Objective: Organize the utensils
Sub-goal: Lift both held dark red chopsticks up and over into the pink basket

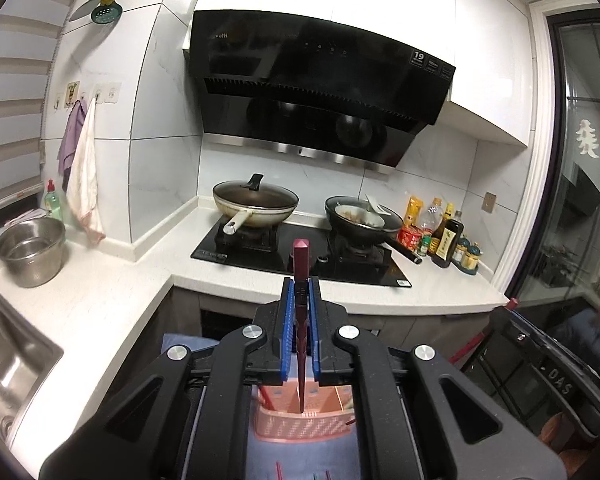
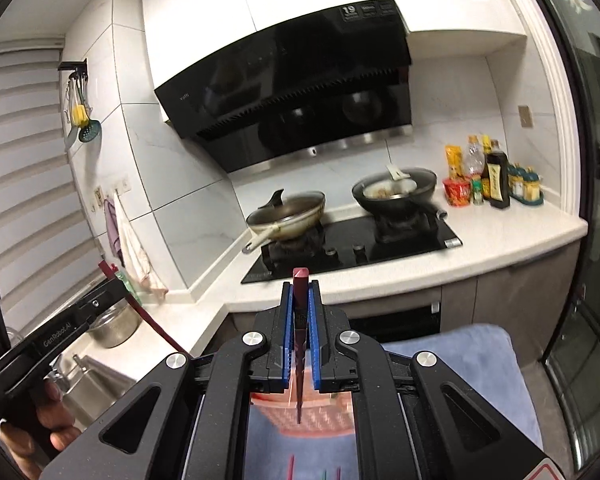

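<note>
My left gripper (image 1: 301, 284) is shut on a dark red chopstick (image 1: 301, 264) held upright, its thin tip hanging over a pink woven utensil basket (image 1: 304, 424) below. My right gripper (image 2: 300, 286) is shut on another dark red chopstick (image 2: 300, 280), also upright, its tip over the same pink basket (image 2: 304, 416). The basket stands on a blue cloth (image 2: 452, 352). More chopsticks lie on the cloth at the bottom edge of the left wrist view (image 1: 279, 470). The left gripper with its chopstick also shows at the left of the right wrist view (image 2: 112, 288).
A white L-shaped counter (image 1: 112, 312) holds a steel pot (image 1: 32, 250) and a sink (image 1: 8, 360). The black hob (image 1: 300, 256) carries a lidded wok (image 1: 256, 204) and a black pan (image 1: 362, 218). Sauce bottles (image 1: 446, 240) stand at the right. A glass door (image 1: 580, 200) is on the far right.
</note>
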The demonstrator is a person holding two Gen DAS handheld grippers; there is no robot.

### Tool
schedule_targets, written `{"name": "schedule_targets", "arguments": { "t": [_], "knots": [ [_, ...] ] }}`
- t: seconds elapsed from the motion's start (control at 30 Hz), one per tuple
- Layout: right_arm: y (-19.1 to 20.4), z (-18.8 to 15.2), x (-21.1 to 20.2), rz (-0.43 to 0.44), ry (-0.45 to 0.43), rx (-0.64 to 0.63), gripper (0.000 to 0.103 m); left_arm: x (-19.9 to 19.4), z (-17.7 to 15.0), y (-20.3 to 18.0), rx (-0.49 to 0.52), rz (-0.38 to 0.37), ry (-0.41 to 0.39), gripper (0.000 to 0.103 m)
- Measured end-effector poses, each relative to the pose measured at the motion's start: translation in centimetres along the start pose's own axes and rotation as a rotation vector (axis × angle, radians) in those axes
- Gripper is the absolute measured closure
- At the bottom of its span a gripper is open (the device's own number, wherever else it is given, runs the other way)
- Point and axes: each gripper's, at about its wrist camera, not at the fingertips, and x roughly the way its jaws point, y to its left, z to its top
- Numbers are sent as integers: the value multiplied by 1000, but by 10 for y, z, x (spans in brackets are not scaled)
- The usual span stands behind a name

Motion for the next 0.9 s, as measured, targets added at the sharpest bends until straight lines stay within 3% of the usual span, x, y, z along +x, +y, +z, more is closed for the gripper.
{"name": "schedule_targets", "arguments": {
  "t": [0.2, 0.43, 0.9],
  "knots": [
    [2, 0, 48, -10, 29, -7, 96, 35, -4, 5, 14, 26, 19, 96],
    [-6, -25, 90, -24, 110, -8, 96, 69, -27, 18, 1, 42, 94, 96],
    [-20, -58, 119, -50, 214, -2, 96, 98, -56, 30, -28, 58, 199, 96]
  ]
}}
